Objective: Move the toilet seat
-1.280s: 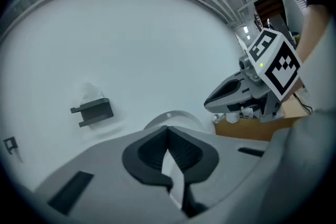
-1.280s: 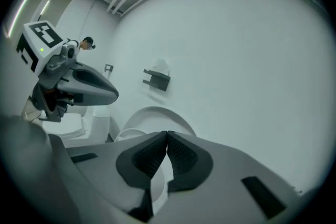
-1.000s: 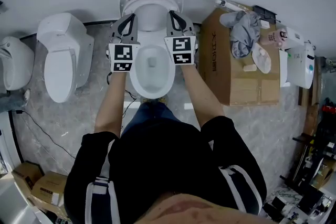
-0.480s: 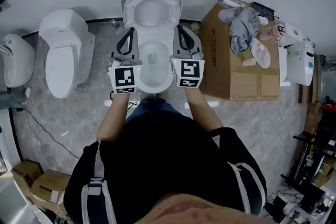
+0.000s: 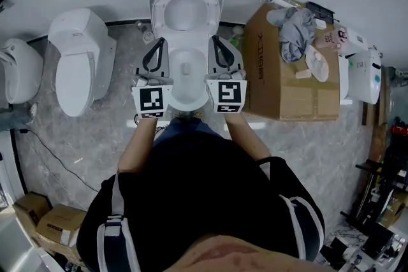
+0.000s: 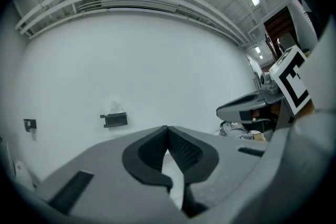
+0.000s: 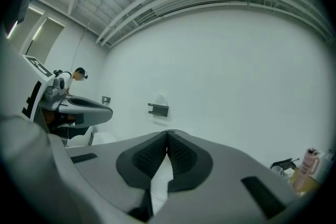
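The white toilet's bowl (image 5: 185, 83) stands in the middle of the head view. Its seat (image 5: 162, 2) and lid are raised upright against the wall. My left gripper (image 5: 156, 42) is by the bowl's left rim and my right gripper (image 5: 215, 40) is by its right rim. Both are shut, hold nothing and are clear of the seat. In the left gripper view the left gripper (image 6: 168, 129) has its pads together and faces the white wall, with the right gripper (image 6: 247, 107) at its side. The right gripper (image 7: 167, 136) also shows pads together, with the left gripper (image 7: 84, 106) beside it.
A second toilet (image 5: 76, 67) and another white fixture (image 5: 16, 76) stand to the left. On the right is a cardboard box (image 5: 290, 89) with a grey cloth (image 5: 293, 35) on it. Small boxes (image 5: 48, 223) and a cable (image 5: 57, 162) lie on the floor. A dark bracket (image 6: 114, 119) hangs on the wall.
A second ago both grippers were up beside the seat. They have since drawn back toward me along the bowl's sides, and the seat and lid now stand upright at the wall.
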A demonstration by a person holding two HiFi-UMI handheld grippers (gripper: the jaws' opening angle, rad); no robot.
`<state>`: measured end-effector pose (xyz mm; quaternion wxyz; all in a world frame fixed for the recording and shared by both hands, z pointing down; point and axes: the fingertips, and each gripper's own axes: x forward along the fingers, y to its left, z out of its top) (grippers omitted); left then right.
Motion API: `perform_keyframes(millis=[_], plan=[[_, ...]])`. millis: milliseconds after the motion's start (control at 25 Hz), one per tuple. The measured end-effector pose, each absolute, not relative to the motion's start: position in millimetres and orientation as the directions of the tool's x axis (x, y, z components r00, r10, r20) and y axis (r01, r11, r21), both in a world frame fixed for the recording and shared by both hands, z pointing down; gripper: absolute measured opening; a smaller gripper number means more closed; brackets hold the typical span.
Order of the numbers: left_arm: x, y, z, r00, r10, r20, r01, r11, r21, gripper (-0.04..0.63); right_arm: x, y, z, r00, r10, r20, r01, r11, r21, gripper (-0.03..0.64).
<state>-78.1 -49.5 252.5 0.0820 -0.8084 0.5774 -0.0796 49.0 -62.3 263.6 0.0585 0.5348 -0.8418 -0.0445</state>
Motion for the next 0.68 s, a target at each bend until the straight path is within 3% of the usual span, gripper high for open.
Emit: perform_keyframes(millis=[680], plan=[[-72.7, -50.7, 250.1, 0.337, -0.941, 0.029, -0.915, -0.335, -0.225, 0.006, 50.3, -64.7, 265.8, -0.433, -0.899, 0.059, -0.886, 0.437, 0.157, 0.021]])
